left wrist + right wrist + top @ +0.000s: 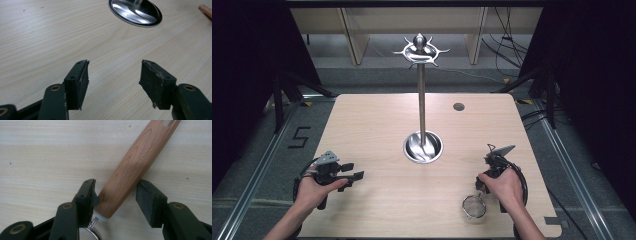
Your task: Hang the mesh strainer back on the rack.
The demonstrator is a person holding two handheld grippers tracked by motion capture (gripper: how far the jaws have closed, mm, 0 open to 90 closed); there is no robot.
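Jaws of the right gripper [116,192] stand apart around the strainer's wooden handle [135,167], which lies slantwise between them on the worktop [37,157].
One pad looks to touch the handle, the other stands just clear. In the high view the right hand [504,187] covers the handle, the mesh bowl [474,206] beside it. The left gripper [113,75] rests open, empty, near the stand's base [136,12].

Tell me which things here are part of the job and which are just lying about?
In use: strainer, its wooden handle between the open jaws of the right gripper; probably the hook stand.
Idle: left gripper, open over bare table.
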